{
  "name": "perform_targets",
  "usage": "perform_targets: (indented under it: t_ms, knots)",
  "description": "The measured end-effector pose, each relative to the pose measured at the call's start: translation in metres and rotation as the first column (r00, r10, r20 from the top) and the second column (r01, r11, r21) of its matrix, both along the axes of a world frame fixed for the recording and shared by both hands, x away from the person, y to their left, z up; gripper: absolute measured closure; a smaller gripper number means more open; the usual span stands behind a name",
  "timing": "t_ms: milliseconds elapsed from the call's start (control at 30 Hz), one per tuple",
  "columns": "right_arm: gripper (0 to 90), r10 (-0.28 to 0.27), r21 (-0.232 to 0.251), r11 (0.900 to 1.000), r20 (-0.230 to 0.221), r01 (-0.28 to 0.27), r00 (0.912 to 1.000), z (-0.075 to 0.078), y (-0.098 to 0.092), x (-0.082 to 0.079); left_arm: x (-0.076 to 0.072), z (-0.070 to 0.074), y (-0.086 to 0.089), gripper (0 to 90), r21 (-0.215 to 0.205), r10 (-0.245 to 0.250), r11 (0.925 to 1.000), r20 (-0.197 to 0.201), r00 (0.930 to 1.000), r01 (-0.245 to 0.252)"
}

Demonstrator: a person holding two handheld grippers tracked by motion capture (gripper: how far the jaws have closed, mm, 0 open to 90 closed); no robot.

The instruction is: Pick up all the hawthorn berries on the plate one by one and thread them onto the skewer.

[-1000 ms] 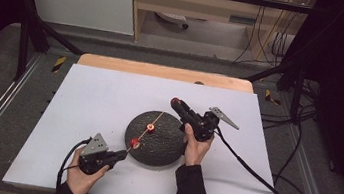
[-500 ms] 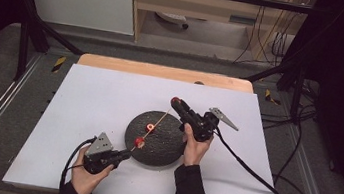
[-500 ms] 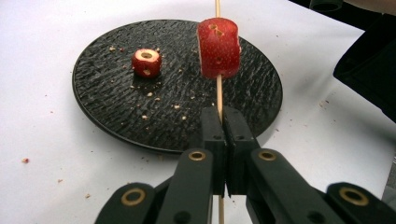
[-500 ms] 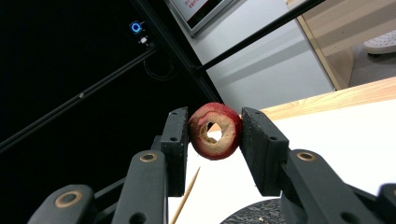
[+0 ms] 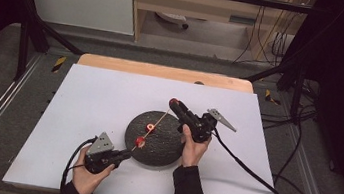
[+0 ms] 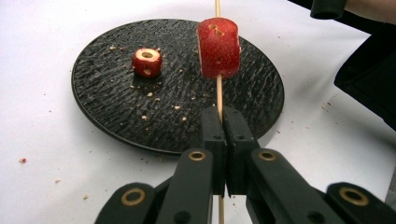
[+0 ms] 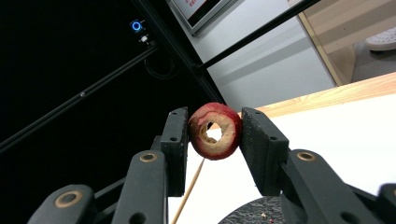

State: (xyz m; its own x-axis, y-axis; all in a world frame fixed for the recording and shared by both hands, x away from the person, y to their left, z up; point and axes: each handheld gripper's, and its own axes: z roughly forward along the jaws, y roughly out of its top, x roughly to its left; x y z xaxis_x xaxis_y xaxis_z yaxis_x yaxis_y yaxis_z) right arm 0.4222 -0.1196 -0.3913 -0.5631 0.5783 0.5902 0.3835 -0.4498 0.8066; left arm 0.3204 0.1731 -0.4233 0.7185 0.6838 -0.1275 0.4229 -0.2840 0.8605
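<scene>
Little has shifted since the earlier frames: both hands sit in nearly the same spots, with the left gripper (image 5: 124,155) drawn only slightly nearer the plate's rim and the skewer (image 5: 156,125) still slanting over the plate. Item, left gripper, seen at the near left of the white table (image 5: 84,95) in the high view: jaws pressed together on the lower end of the thin wooden skewer (image 6: 218,93), which runs up between the pads in the left gripper view. Item, skewered fruit piece (image 6: 218,47): a red cored chunk threaded on the stick just above the jaws, hanging over the near part of the plate; in the high view it shows as a red spot (image 5: 140,141) low on the stick. Item, loose fruit piece (image 6: 147,61): a smaller red cored chunk lying flat on the plate, apart from the stick, left of it in the left gripper view. Item, plate (image 6: 112,107): round, dark, textured, scattered with pale crumbs, set near the table's middle (image 5: 168,152). Item, right gripper (image 5: 175,102): held in the hand (image 5: 193,148) just beyond the plate's far right edge, pointing up and to the left, jaws pinching a third red ring of fruit (image 7: 215,131) by its skin sides, its cored hole facing the camera in the right gripper view. The skewer's upper end (image 7: 189,191) passes just below that ring; whether they touch cannot be told. Item, cables: one trails from each gripper across the table.
</scene>
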Motion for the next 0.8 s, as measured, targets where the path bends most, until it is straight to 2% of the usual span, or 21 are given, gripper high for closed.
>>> perform_targets:
  t_ms: [367, 800]
  knots:
    - [63.3, 0.003, 0.010, 1.000, -0.007, -0.003, 1.0000, -0.002, 0.002, 0.000, 0.000, 0.001, -0.008, 88.5, -0.025, 0.033, 0.9992, 0.007, 0.9994, -0.033]
    - [63.4, 0.001, 0.022, 1.000, -0.008, -0.001, 1.0000, -0.001, 0.001, -0.002, 0.004, 0.003, -0.019, 88.6, -0.025, 0.046, 0.9986, -0.006, 0.9989, -0.046]
